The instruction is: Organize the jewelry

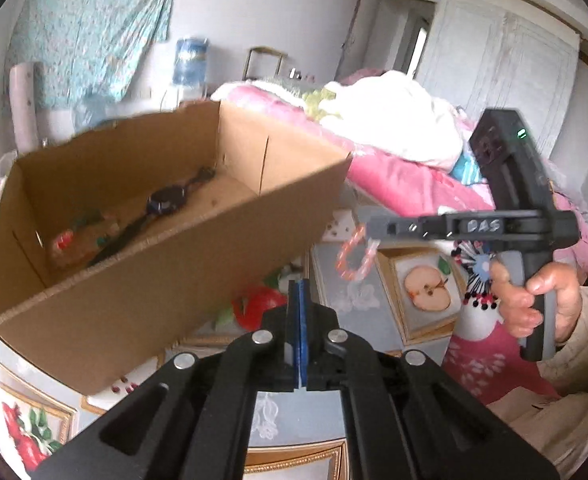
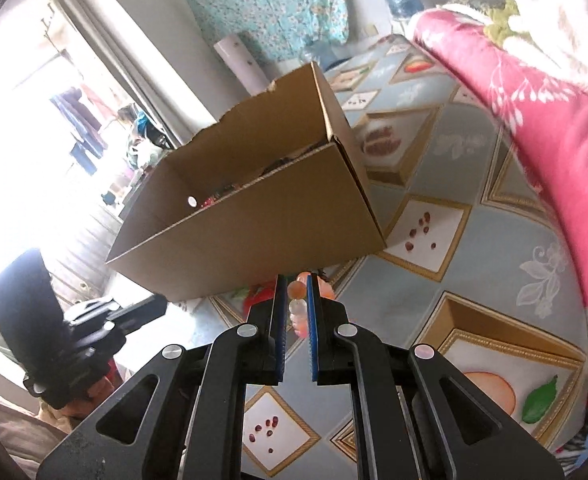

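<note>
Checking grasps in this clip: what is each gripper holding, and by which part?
Right gripper pinches the pink beaded bracelet by a few beads; the rest of the loop hangs below. Left gripper is shut on nothing.

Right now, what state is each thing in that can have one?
Cardboard box: open at the top, upright, holding jewelry.
Watch: lying inside the box.
Bead bracelet: off the bed, hanging from the right gripper.
Left gripper: jaws shut, empty.
Right gripper: jaws shut on the bead bracelet.
Right hand: wrapped around its gripper's handle.
</note>
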A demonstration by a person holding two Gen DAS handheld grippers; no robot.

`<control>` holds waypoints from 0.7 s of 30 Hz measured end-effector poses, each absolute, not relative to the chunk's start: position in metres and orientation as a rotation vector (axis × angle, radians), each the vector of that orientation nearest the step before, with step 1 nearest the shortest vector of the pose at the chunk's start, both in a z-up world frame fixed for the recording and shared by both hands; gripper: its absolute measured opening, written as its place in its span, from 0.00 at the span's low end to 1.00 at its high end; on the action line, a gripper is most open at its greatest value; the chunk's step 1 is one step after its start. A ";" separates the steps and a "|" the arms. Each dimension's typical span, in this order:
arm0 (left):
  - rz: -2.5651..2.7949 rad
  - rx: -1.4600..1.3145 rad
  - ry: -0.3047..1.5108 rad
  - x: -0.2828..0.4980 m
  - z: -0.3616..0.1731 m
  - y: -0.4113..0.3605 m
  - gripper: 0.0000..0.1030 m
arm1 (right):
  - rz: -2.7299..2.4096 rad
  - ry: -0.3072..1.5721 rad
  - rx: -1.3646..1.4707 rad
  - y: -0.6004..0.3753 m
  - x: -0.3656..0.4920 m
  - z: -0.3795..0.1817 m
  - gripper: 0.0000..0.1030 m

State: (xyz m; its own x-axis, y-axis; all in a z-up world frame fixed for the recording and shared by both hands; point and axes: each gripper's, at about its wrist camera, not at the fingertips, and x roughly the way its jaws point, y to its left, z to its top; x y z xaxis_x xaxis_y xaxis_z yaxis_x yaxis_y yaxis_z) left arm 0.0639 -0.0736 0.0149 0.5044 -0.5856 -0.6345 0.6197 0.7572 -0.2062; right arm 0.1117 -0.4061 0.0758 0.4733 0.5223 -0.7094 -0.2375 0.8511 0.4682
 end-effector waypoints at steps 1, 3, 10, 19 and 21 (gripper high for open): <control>-0.743 0.041 0.774 0.065 0.010 -0.075 0.00 | 0.477 0.976 0.323 -0.405 0.112 0.074 0.07; -0.753 0.062 0.832 0.067 -0.003 -0.083 0.04 | 0.478 0.982 0.322 -0.402 0.112 0.070 0.07; -0.683 0.226 0.890 0.072 -0.039 -0.113 0.20 | 0.501 0.998 0.347 -0.397 0.115 0.058 0.07; -0.610 0.310 0.884 0.079 -0.047 -0.126 0.03 | 0.527 0.999 0.392 -0.403 0.115 0.052 0.07; -0.609 0.312 0.889 0.080 -0.045 -0.126 0.02 | 0.529 0.994 0.403 -0.405 0.116 0.051 0.07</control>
